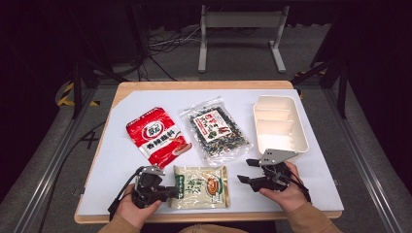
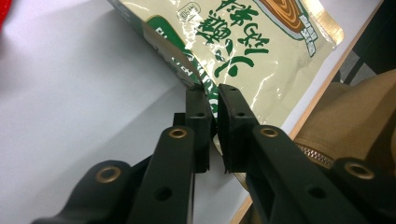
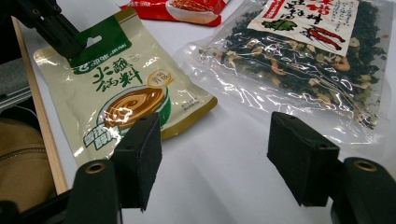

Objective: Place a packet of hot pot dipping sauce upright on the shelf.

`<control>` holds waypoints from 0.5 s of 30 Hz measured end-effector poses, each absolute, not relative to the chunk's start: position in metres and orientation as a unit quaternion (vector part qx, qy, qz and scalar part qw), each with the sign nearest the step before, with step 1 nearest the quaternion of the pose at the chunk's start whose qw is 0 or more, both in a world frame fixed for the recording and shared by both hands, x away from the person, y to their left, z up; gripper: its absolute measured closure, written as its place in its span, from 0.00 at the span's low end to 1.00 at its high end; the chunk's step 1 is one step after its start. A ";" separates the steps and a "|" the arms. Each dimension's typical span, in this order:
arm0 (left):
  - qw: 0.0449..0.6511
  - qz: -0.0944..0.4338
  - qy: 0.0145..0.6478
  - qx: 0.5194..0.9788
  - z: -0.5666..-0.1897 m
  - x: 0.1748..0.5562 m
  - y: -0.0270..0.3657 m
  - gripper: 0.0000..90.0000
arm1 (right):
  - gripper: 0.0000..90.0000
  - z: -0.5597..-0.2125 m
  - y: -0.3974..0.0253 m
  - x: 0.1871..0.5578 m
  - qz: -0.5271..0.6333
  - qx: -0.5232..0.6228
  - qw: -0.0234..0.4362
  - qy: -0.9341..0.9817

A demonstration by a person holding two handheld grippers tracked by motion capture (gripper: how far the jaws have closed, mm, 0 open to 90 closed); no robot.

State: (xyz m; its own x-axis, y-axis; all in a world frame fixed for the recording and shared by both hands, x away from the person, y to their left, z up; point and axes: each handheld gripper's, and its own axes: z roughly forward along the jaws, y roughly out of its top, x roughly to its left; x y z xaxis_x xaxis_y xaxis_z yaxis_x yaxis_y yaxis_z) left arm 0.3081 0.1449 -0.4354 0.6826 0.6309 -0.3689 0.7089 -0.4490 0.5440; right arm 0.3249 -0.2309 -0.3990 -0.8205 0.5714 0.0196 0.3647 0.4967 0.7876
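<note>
beige foil sauce pouch with green lettering [image 1: 200,186] lies flat at the near edge of the white table [image 1: 121,160], between the two hands. the left gripper [image 1: 171,192] has its black jaws pinched tight on the pouch's green top edge [image 2: 205,91], and in the left gripper view that edge sits lifted a little off the surface, squeezed between the two pads. the rest of the pouch [image 3: 122,100] spreads out flat toward the right.

over on the other side, the right gripper [image 1: 248,171] hangs just beside the pouch's right edge, jaws spread wide with nothing between them; its own view looks across bare tabletop through the gap.

farther back, the clear plastic bag of dark dried vegetables [image 1: 215,128] rests mid-table, the red and white snack bag [image 1: 155,135] lies to its left, and the cream plastic divided tray [image 1: 302,130] sits at the right, close behind the right gripper. all three stand apart from the pouch.
</note>
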 end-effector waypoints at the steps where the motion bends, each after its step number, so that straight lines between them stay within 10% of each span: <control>1: 0.345 -0.051 0.392 0.851 -0.435 0.308 0.145 0.95 | 0.39 -0.399 -0.231 0.325 0.421 0.273 0.123 0.856; 15: 0.366 -0.037 0.401 0.839 -0.423 0.311 0.148 1.00 | 0.40 -0.398 -0.231 0.325 0.423 0.272 0.123 0.856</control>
